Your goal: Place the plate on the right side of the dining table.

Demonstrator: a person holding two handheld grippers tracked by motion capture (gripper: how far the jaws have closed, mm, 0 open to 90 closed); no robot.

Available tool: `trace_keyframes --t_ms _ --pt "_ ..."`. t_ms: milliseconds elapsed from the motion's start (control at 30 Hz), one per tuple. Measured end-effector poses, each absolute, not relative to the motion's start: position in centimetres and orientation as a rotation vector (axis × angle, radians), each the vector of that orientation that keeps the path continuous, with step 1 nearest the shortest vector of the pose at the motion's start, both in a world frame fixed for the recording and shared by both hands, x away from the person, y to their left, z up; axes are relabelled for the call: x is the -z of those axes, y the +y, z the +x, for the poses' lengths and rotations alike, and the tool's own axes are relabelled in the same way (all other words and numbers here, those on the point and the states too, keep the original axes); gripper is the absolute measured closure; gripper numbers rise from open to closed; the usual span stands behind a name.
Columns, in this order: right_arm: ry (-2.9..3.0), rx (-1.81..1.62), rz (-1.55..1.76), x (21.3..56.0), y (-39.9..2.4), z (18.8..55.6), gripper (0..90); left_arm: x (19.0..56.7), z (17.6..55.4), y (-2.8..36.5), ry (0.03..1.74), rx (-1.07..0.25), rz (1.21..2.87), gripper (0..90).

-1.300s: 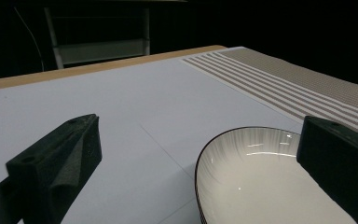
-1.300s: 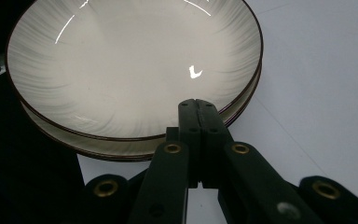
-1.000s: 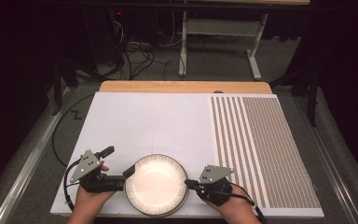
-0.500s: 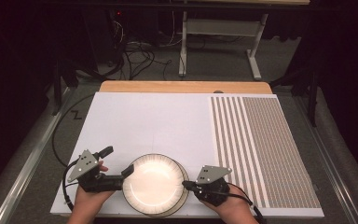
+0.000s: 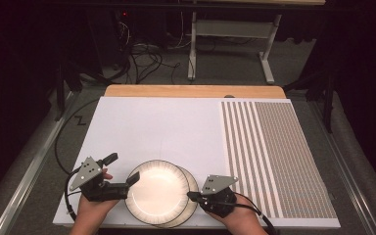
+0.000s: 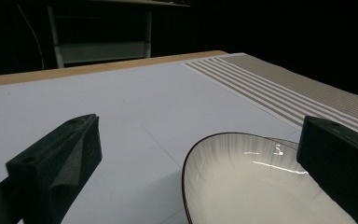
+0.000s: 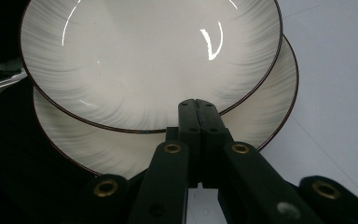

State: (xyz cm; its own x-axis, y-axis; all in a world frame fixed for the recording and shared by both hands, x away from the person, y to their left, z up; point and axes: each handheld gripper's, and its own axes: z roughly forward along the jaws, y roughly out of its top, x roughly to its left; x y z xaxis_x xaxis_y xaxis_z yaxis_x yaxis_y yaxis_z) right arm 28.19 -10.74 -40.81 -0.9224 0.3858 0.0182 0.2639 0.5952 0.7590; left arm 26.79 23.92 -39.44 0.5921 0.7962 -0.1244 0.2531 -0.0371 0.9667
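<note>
1. Plates are our business here: two stacked, white with a dark rim, at the 6 o'clock edge of the worktop [image 5: 156, 127], a white board that carries a striped and dotted mat [image 5: 279, 156] on its 3 o'clock side.
2. We see the upper plate [image 5: 157, 192] shifted off the lower plate [image 5: 192, 196], whose rim shows as a crescent toward 3 o'clock; in the right gripper view the upper one [image 7: 149, 60] overlaps the lower one [image 7: 261, 116] in the same way.
3. Our left gripper [image 5: 118, 172] sits at 9 o'clock of the stack with its jaws spread wide. One jaw touches or nearly touches the upper rim, the other stands off over bare worktop, and nothing is pinched between them.
4. Our right gripper [image 5: 192, 196] sits at 3 o'clock of the stack with its jaws fully closed, tips pressed together at the plates' edge. We cannot tell whether a rim is nipped between them; it looks more like a wedge against the stack.
5. We judge the step in hand to be separating the upper plate from the lower.
6. Next, we judge the left jaws must close on the upper rim and lift or slide it toward 9 o'clock while the right gripper steadies the lower plate.
</note>
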Motion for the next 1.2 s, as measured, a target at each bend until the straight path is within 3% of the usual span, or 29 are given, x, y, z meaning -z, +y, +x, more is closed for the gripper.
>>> trace_keyframes --t_ms 1200 --pt "2.7 -1.203 0.518 41.15 -9.86 28.15 90.0 39.25 26.67 24.18 0.902 -0.553 1.583 0.6"
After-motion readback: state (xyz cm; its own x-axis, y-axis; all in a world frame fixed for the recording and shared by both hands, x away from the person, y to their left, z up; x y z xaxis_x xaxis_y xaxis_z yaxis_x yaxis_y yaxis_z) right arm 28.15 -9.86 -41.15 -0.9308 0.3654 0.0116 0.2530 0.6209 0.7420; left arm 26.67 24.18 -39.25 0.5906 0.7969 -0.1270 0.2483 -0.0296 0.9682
